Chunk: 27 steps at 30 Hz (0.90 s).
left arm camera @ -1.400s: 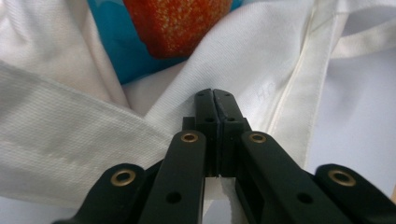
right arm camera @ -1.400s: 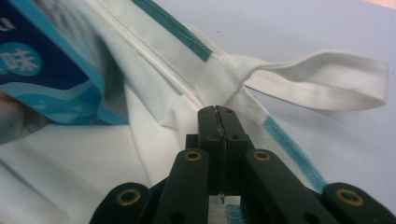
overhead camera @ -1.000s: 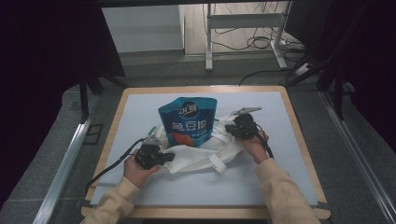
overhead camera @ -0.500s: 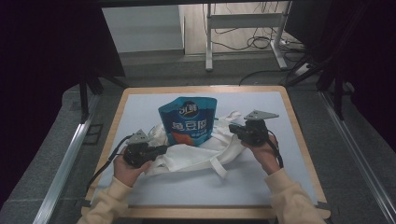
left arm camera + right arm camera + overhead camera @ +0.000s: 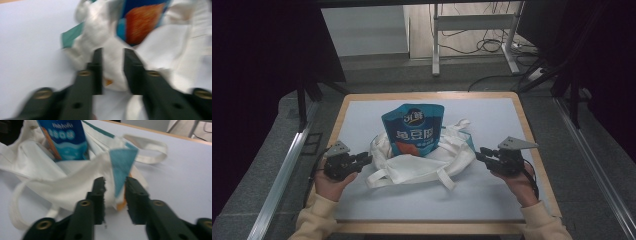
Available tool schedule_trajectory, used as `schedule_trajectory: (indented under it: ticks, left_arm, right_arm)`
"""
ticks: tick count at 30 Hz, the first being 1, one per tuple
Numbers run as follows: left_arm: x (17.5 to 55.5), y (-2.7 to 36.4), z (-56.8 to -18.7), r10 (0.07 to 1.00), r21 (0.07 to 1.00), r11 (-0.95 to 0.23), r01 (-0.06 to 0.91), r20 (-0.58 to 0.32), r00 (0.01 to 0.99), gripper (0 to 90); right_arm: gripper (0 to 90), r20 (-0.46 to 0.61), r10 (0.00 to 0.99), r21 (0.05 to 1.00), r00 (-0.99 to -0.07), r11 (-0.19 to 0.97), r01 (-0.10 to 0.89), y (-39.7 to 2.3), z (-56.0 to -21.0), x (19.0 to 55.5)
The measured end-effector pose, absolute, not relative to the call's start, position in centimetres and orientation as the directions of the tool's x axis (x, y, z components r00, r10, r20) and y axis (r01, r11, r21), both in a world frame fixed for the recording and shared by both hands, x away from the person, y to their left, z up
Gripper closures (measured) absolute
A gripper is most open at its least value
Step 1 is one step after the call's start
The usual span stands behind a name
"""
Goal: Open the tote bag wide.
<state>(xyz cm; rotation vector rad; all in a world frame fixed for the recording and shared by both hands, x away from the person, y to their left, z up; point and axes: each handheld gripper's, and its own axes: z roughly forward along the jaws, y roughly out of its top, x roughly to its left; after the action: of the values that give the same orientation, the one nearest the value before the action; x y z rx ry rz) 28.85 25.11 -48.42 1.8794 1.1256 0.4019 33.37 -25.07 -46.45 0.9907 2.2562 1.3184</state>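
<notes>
Both grippers are pulling outward from the white bag (image 5: 422,162): the left gripper (image 5: 367,159) toward the lower left of the frame, the right gripper (image 5: 479,153) toward the right edge. Their jaws have just been opening, letting go of the cloth, and the bag is settling wider around the blue pouch (image 5: 413,128).

Your white cloth tote bag (image 5: 422,165) with teal trim, crumpled open mid-bench, handles splayed, blue snack pouch (image 5: 413,129) with orange panel standing upright inside it
</notes>
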Motion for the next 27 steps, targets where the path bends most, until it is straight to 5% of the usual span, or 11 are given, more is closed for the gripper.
schedule_trajectory:
  ticks: [4,9,27]
  left_arm:
    - [28.8,25.5,-49.0,0.849,0.812,-0.210,0.545,-0.125,0.513,50.8]
    - [28.7,25.6,-50.0,0.852,0.802,-0.223,0.554,-0.116,0.511,42.2]
    - [29.2,25.5,-51.3,0.856,0.780,-0.242,0.577,-0.109,0.506,37.1]
  right_arm:
    - [49.2,0.046,0.737,0.852,-0.675,0.324,0.411,-25.8,-47.6,32.9]
    - [45.5,0.067,0.743,0.833,-0.666,0.326,0.447,-25.9,-49.1,32.8]
    - [42.5,0.077,0.765,0.828,-0.639,0.307,0.468,-26.6,-50.3,32.8]
